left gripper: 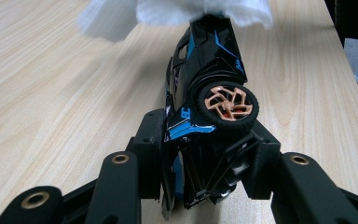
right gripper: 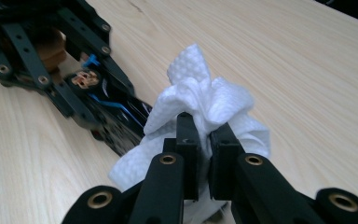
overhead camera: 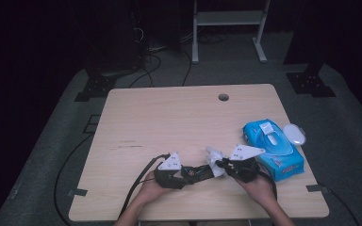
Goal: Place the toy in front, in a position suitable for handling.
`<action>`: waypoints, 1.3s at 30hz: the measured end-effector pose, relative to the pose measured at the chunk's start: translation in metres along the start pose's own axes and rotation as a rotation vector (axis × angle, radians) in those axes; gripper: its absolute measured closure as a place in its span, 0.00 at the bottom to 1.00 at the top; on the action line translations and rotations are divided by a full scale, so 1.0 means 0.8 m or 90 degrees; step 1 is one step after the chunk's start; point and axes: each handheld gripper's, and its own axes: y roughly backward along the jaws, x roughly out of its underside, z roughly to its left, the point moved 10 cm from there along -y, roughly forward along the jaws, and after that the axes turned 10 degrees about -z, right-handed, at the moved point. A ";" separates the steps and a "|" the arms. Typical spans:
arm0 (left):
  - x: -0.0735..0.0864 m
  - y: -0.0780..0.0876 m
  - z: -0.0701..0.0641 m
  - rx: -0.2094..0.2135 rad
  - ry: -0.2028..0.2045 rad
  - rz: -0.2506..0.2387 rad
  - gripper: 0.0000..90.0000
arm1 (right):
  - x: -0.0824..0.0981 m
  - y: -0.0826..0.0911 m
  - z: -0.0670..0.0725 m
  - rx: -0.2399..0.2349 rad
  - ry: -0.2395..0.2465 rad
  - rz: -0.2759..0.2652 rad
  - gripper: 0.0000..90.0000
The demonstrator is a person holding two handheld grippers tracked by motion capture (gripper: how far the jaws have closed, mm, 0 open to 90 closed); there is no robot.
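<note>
The left hand-held gripper [left gripper: 205, 158] clamps a glossy black-and-blue toy car [left gripper: 205, 93] with copper-spoked wheels above the pale woodgrain table [overhead camera: 169, 117]. At the car's three o'clock, the right hand-held gripper [right gripper: 204, 154] pinches a crumpled, dimpled white wipe [right gripper: 200, 98] against its nose.

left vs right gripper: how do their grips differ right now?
The left gripper has its jaws spread around a rigid black and blue toy car; the right gripper is pinched nearly shut on a soft white wipe. Both are shut on something, meeting mid-table where wipe touches car.
</note>
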 end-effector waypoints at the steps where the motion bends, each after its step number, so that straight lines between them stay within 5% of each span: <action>1: 0.000 0.000 0.000 -0.001 -0.001 0.000 0.63 | 0.002 0.003 -0.002 0.001 -0.004 -0.003 0.94; 8: 0.000 0.000 0.000 -0.001 0.000 0.000 0.63 | 0.006 0.013 -0.007 0.016 -0.003 -0.006 0.94; 15: 0.000 0.000 0.000 0.000 0.002 0.000 0.64 | 0.004 0.008 0.007 -0.014 0.013 -0.011 0.94; 20: 0.000 -0.002 -0.002 0.003 0.000 0.001 0.64 | 0.009 0.020 -0.005 -0.017 -0.015 -0.018 0.93; 27: 0.000 -0.001 0.000 0.001 0.005 -0.002 0.64 | 0.017 0.030 -0.017 0.016 -0.020 -0.009 0.93; 32: 0.001 0.000 0.002 -0.002 0.006 -0.003 0.64 | 0.011 0.022 -0.005 0.014 0.005 -0.008 0.93; 34: 0.000 0.000 0.001 -0.003 0.006 -0.004 0.64 | 0.006 0.017 0.002 -0.013 -0.010 -0.016 0.94; 39: 0.001 0.001 0.004 -0.006 0.011 -0.006 0.64 | -0.001 -0.002 0.022 -0.019 0.040 -0.008 0.93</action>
